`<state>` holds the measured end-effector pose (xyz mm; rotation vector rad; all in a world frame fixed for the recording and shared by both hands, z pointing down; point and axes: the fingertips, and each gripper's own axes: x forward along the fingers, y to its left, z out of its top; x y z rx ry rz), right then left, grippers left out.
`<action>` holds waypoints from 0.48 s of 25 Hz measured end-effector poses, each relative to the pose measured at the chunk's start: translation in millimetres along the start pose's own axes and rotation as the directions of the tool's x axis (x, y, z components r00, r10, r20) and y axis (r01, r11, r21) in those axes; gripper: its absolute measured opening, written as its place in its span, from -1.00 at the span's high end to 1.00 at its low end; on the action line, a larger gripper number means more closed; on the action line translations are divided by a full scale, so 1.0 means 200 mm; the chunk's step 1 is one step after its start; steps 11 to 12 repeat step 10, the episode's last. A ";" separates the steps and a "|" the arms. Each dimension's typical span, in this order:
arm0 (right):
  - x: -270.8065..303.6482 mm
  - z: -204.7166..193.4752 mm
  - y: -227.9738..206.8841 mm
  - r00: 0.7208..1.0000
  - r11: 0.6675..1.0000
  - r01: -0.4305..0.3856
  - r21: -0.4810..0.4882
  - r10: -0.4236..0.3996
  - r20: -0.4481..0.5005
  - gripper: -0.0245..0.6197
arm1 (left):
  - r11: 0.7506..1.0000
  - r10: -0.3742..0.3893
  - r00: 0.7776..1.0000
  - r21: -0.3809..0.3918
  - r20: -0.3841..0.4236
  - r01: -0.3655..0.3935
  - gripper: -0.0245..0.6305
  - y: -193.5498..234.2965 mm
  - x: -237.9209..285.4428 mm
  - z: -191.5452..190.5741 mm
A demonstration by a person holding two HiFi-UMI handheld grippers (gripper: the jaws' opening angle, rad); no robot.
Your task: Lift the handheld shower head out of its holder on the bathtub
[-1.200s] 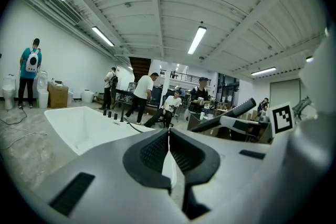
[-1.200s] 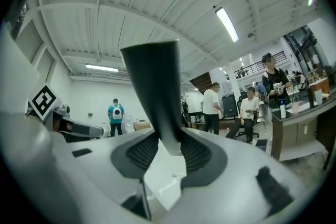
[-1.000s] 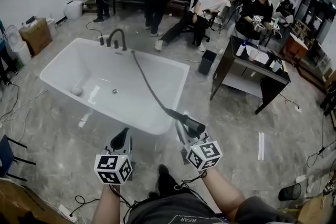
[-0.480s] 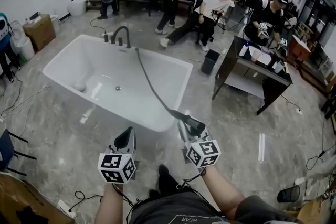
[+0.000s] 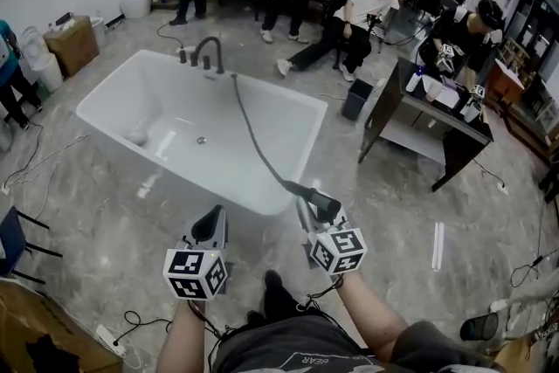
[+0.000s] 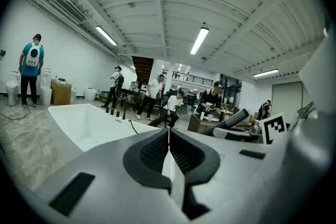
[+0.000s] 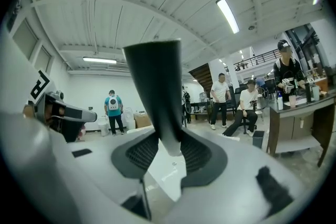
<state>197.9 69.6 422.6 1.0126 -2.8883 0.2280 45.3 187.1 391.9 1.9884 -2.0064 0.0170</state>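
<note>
The white bathtub [image 5: 288,100] stands on the floor ahead of me, its dark faucet [image 5: 208,53] on the far rim. A dark hose [image 5: 253,140] runs from that rim across the tub to the dark shower head [image 5: 316,203]. The head hangs clear of the tub's near right corner. My right gripper [image 5: 311,212] is shut on its handle [image 7: 157,86], which stands upright between the jaws. My left gripper [image 5: 210,227] hovers to the left of it, shut with nothing in it [image 6: 168,136]. The shower head [image 6: 236,119] also shows at the right of the left gripper view.
A dark desk [image 5: 437,113] with bottles stands to the right of the tub. Several people stand or sit at the back near tables [image 5: 349,13]. A cardboard box [image 5: 70,44] and cables [image 5: 35,162] lie at the left. A small black bin [image 5: 355,99] sits beyond the tub.
My right gripper has sunk a little with the shower head in it. The left gripper kept still. People at the back have walked about.
</note>
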 end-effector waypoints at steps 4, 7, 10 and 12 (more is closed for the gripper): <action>0.02 0.00 -0.03 1.000 1.000 -0.010 0.000 0.010 -0.003 0.50 | 1.000 0.006 1.000 -0.001 0.001 -0.006 0.87 -0.01 0.04 0.00; 0.03 -0.01 -0.04 1.000 1.000 -0.018 -0.005 0.018 -0.009 0.49 | 1.000 0.009 1.000 -0.006 0.003 -0.009 0.87 -0.01 0.05 0.01; 0.04 -0.01 -0.02 0.999 0.999 -0.031 -0.012 0.031 -0.010 0.50 | 1.000 0.014 1.000 -0.014 0.016 -0.014 0.87 0.00 0.05 0.03; 0.04 -0.01 -0.02 0.999 0.999 -0.031 -0.012 0.031 -0.010 0.50 | 1.000 0.014 1.000 -0.014 0.016 -0.014 0.87 0.00 0.05 0.03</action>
